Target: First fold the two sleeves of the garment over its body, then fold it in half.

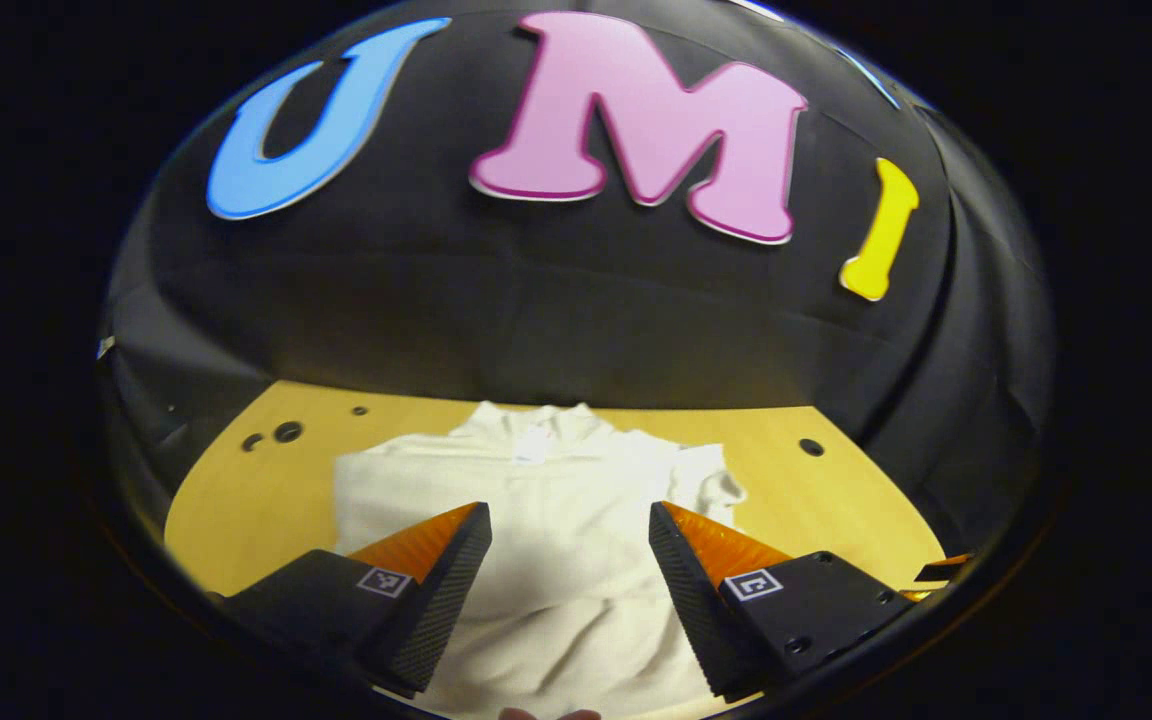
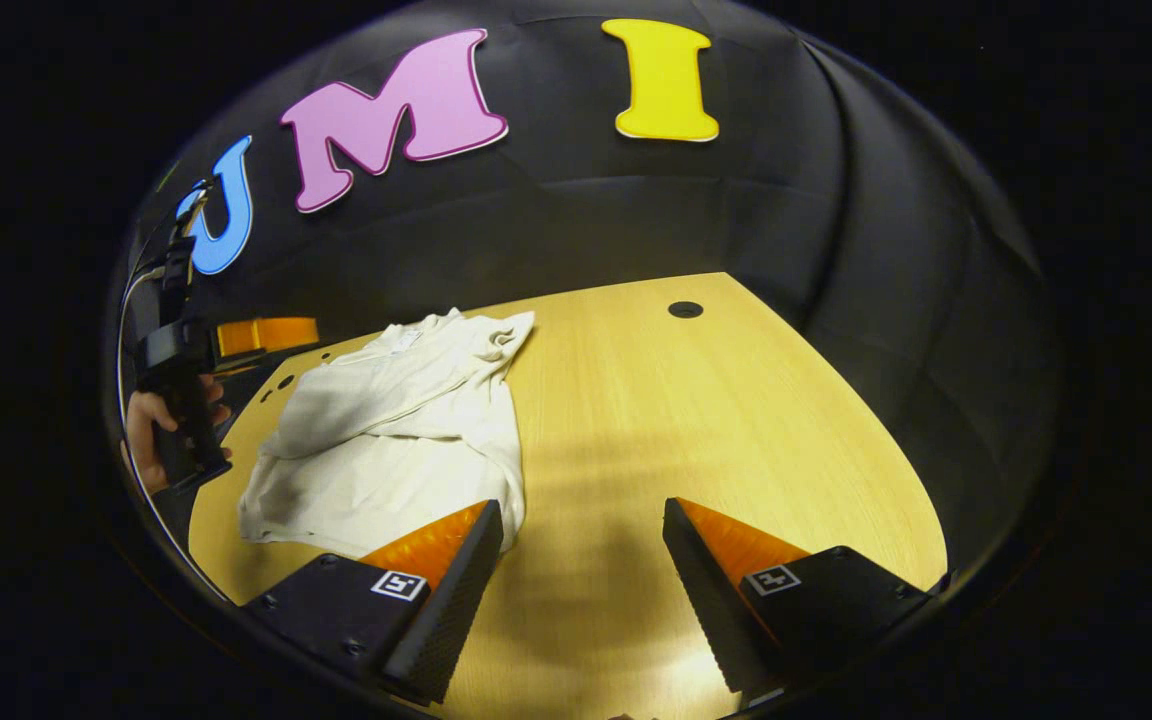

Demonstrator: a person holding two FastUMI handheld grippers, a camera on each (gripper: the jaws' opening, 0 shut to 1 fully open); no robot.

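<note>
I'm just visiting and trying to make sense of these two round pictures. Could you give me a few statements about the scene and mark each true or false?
1. A white garment lies on a wooden table. True.
2. The right gripper has its jaws closed on the cloth. False: the jaws stand apart over bare table beside the garment.
3. The left gripper is open above the garment. True.
4. The garment is folded in half. False: it lies rumpled, collar toward the wall.
5. A hand holds the left gripper. True.
</note>
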